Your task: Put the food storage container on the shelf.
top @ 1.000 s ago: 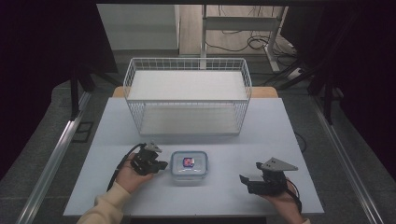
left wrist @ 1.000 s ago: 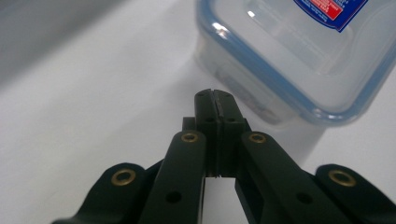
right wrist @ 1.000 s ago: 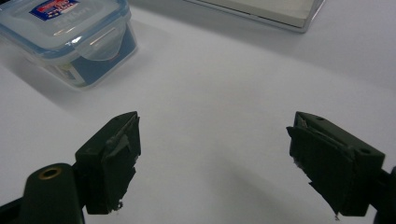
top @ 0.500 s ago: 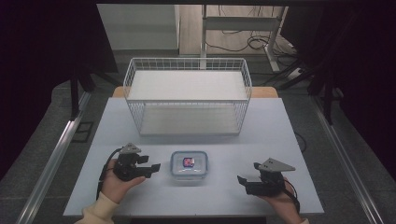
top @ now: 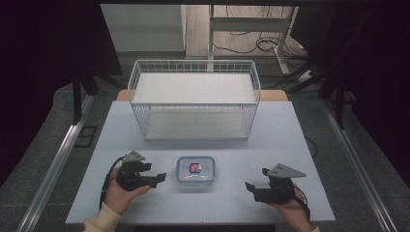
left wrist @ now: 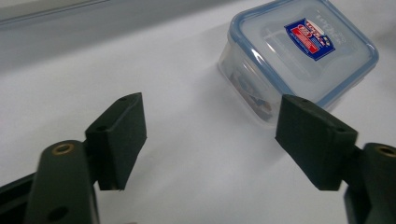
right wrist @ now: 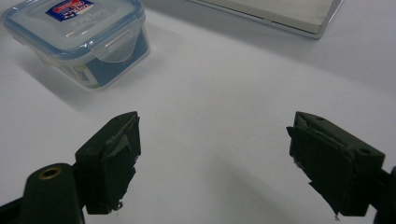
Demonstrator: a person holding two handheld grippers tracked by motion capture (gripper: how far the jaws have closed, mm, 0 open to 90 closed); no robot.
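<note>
A small clear food container (top: 195,171) with a blue-rimmed lid and a red and blue label sits near the table's front middle. In the left gripper view, the container (left wrist: 299,51) lies ahead and to the right of the jaws. My left gripper (top: 159,178) rests in a hand just left of the container, pointing at it. Its jaws have just been opening and stand wide, with nothing between them (left wrist: 210,126). My right gripper (top: 251,187) is held further off to the container's right, open and empty (right wrist: 215,149). From there the container (right wrist: 79,37) appears at the upper left.
A white wire basket (top: 193,121) with a pale liner stands across the back half of the grey table (top: 290,145). Bare table surface lies between the basket and the container. Cables trail from both grippers toward the front edge.
My left gripper has drawn back to the left from the container's side, and its jaws have gone from shut to wide open. The right gripper and the container have not moved.
</note>
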